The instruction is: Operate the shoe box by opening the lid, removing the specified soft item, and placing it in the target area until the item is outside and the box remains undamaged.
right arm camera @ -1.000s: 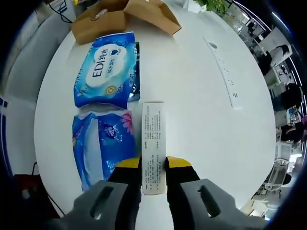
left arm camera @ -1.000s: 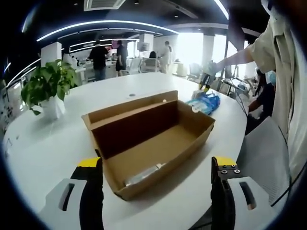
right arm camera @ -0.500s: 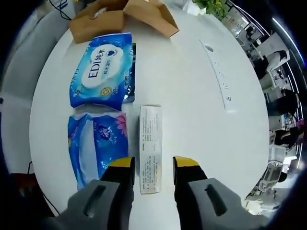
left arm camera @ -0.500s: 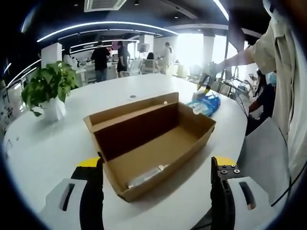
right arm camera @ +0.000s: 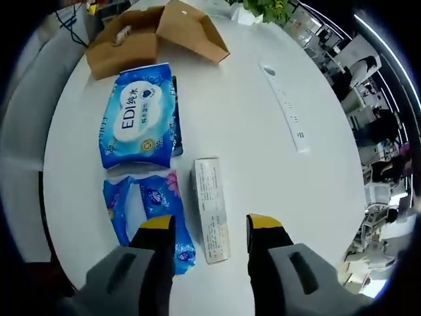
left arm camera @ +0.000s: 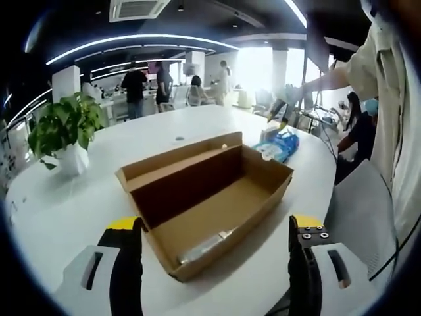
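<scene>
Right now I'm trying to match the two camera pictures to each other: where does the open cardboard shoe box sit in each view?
Left gripper view: the cardboard shoe box fills the centre, lid open, just beyond the left claw.
Right gripper view: the same box sits small at the top left, far past the right claw.
Shared landmark: the blue wet-wipes pack lying on the white table beside the box.

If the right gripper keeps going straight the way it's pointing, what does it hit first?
Most likely the slim white carton lying on the table between the open right gripper's jaws. Depth is hard to judge.
</scene>
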Demonstrator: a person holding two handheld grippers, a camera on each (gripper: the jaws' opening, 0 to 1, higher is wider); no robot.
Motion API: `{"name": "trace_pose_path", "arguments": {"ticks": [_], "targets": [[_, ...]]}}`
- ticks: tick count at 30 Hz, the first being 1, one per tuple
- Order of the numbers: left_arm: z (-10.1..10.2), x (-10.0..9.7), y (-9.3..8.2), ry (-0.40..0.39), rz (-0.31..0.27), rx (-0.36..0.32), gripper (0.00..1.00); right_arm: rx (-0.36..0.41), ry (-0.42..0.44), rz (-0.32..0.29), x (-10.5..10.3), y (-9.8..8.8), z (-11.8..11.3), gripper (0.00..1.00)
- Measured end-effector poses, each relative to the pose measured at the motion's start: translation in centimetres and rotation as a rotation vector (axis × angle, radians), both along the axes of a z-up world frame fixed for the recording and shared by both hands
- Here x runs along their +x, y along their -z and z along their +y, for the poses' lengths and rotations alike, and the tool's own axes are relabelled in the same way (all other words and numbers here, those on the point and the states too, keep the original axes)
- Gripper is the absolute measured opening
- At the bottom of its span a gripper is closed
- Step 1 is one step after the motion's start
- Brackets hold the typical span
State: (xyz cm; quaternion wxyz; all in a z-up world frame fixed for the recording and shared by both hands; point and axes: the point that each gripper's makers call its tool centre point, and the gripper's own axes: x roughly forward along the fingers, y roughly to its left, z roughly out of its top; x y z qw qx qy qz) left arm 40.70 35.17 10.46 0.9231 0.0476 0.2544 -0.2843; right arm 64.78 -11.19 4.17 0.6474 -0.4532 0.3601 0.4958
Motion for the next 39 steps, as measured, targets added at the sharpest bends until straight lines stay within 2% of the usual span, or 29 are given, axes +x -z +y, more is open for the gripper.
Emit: {"name": "trace_pose_path", "arguments": {"ticks": [12, 19, 23, 33, 39], "targets": [[-0.4, 0.0, -0.5, 0.090, 0.007, 0.013, 0.90, 0.093, 0.090, 0.000, -2.3, -1.8, 2.1, 0.54], [-0.4, 0.0, -0.3, 0.154, 0.031, 0.044, 0.89, 0.158, 0.159, 0.012, -3.9, -2.7, 4.1, 0.66], [-0.3, 0.2, -0.3, 0.193, 0.046, 0.059, 0.84, 0.186, 0.216, 0.034, -5.1, -3.2, 5.2, 0.74], [0.2, 1.2, -0.3, 0.275, 0.067, 0.127, 0.76, 0.250, 0.234, 0.041, -8.1, -4.2, 7.6, 0.84], [0.5, 2.0, -0.4, 0.305, 0.063, 0.162, 0.74, 0.324, 0.264, 0.039, -10.0, -5.2, 9.1, 0.90]]}}
